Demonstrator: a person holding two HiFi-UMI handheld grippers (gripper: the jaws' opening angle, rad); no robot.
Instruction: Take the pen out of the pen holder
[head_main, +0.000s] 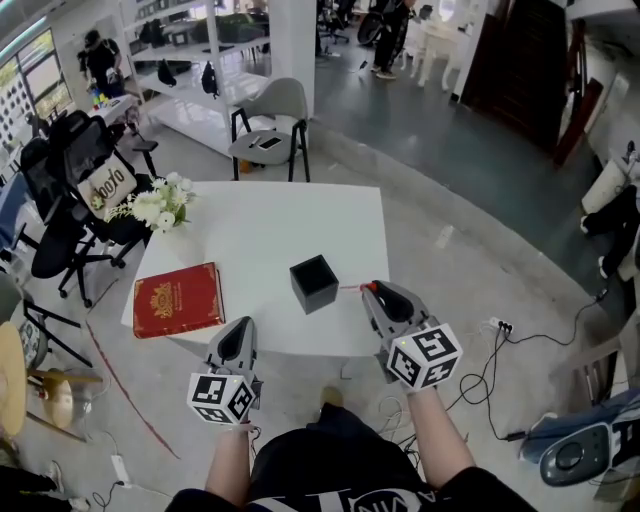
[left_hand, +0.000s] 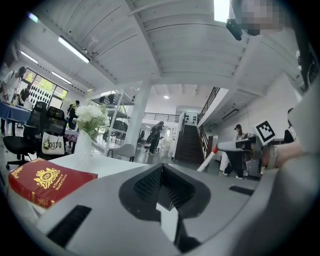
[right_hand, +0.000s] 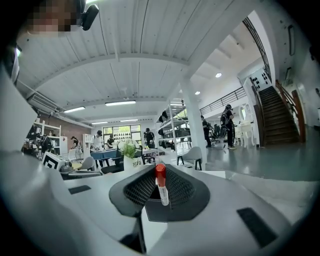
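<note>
The black cube pen holder (head_main: 313, 283) stands on the white table (head_main: 270, 225) near its front edge. My right gripper (head_main: 370, 290) hovers just right of it, shut on a white pen with a red cap (right_hand: 160, 182). The pen stands upright between the pads, cap on top, and is clear of the holder. In the left gripper view the same pen (left_hand: 209, 157) slants down from the right gripper. My left gripper (head_main: 243, 327) hangs at the table's front edge, left of the holder. Its jaws (left_hand: 161, 185) show a narrow gap with nothing in it.
A red book (head_main: 178, 299) lies at the table's front left, and a vase of white flowers (head_main: 158, 203) stands at the left rear. A grey chair (head_main: 270, 125) sits beyond the far edge. Cables trail on the floor to the right (head_main: 500, 345).
</note>
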